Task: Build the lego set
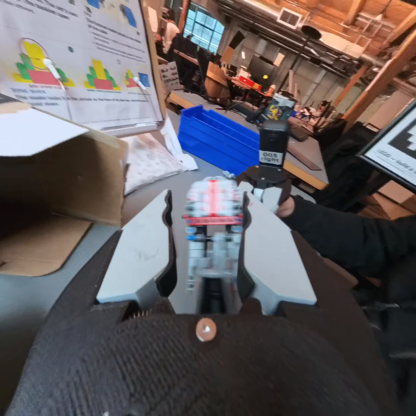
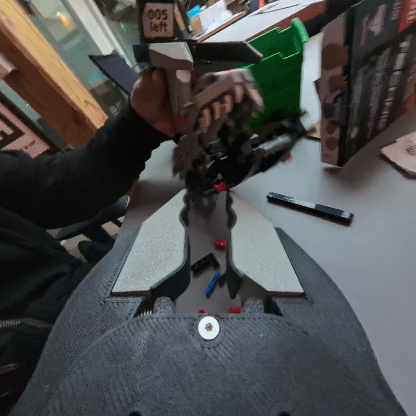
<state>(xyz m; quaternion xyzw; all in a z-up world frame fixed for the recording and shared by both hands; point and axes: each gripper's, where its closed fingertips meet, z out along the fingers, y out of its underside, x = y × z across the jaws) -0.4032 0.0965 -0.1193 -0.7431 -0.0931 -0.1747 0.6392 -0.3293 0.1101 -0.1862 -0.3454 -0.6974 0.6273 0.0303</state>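
A white lego model [image 1: 213, 202] with a red stripe stands blurred between the fingers of my left gripper [image 1: 206, 194]. The jaws are wide open: the left pad [image 1: 167, 209] stands clear of the model and the right pad is close beside it. In the right wrist view the model [image 2: 225, 157] hangs under the left gripper [image 2: 202, 54]. Its dark lower end, with a red piece [image 2: 219, 186], sits between the tips of my right gripper [image 2: 206, 194]. The right gripper's narrow jaws are closed on that end. The right gripper also shows in the left wrist view [image 1: 263, 177], just beyond the model.
An open cardboard box [image 1: 67, 168], a white bag [image 1: 153, 162], a blue bin [image 1: 216, 144] and an instruction board [image 1: 78, 56] lie to the left and behind. A green bin [image 2: 276, 74], a dark box [image 2: 371, 78], a black beam [image 2: 309, 208] and loose red [image 2: 220, 243], black [image 2: 204, 263] and blue [image 2: 212, 283] pieces are on the table. Left tips to right tips: about 10 centimeters.
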